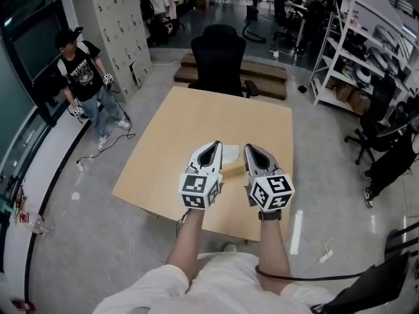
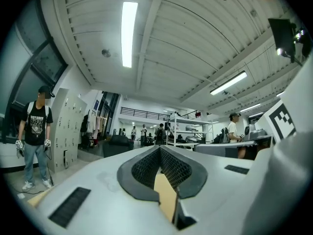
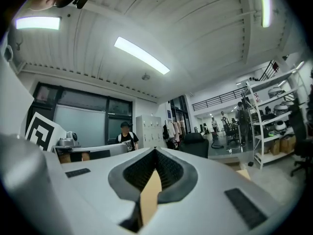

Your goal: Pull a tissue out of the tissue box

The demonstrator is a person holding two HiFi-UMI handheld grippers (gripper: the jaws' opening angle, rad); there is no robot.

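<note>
In the head view, the left gripper and the right gripper are held side by side over the near half of the wooden table. Both point away toward the far edge. The tissue box lies on the table in the gap between them, tan, and partly hidden by their white bodies. A white tissue shows at its far end, level with the fingertips of both grippers. It is just right of the left tips and just left of the right tips. I cannot tell from here whether either gripper touches it. A black chair stands at the far side of the table. A person stands on the floor well off to the left.

In the left gripper view, the two ribbed pads meet at their tips with nothing caught between them. Only a tan strip shows through the slot nearer the camera. The box and tissue are out of this view. The person stands at far left beside grey lockers.

In the right gripper view, the pads are likewise pressed together at the tip and empty, with the same tan strip below. The box is not visible here either. Beyond the tips are the person, the chair and shelves at right.
</note>
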